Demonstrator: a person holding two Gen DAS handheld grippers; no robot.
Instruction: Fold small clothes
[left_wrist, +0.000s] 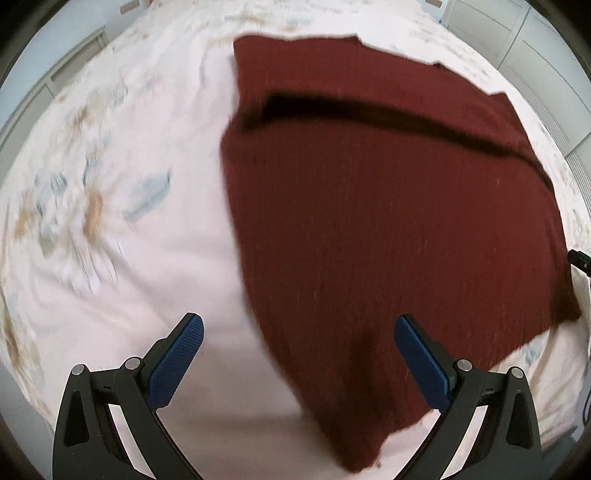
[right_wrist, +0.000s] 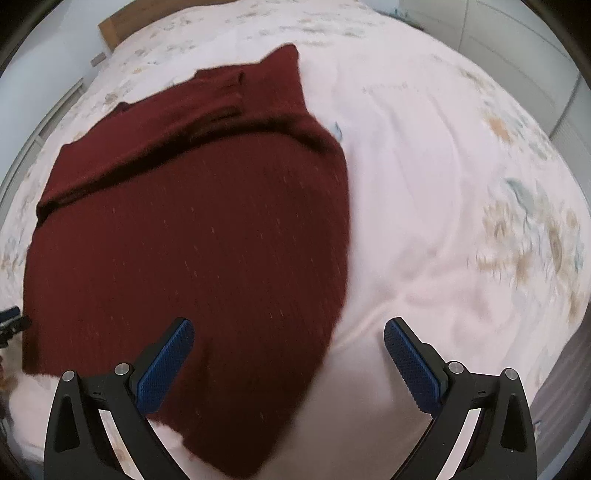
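Note:
A dark red knit garment (left_wrist: 388, 229) lies on the pale floral bedsheet (left_wrist: 129, 258), with one layer folded over another along a dark crease. My left gripper (left_wrist: 298, 332) is open and empty, above the garment's near left corner. In the right wrist view the same garment (right_wrist: 192, 240) fills the left and middle. My right gripper (right_wrist: 289, 338) is open and empty, above the garment's near right edge. Both views are motion-blurred. The tip of the other gripper shows at the right edge of the left wrist view (left_wrist: 580, 258) and at the left edge of the right wrist view (right_wrist: 11, 321).
The bed sheet (right_wrist: 461, 206) spreads pale pink with floral prints around the garment. White cabinet fronts (left_wrist: 535, 48) stand beyond the bed. A wooden headboard corner (right_wrist: 110, 26) shows at the far end.

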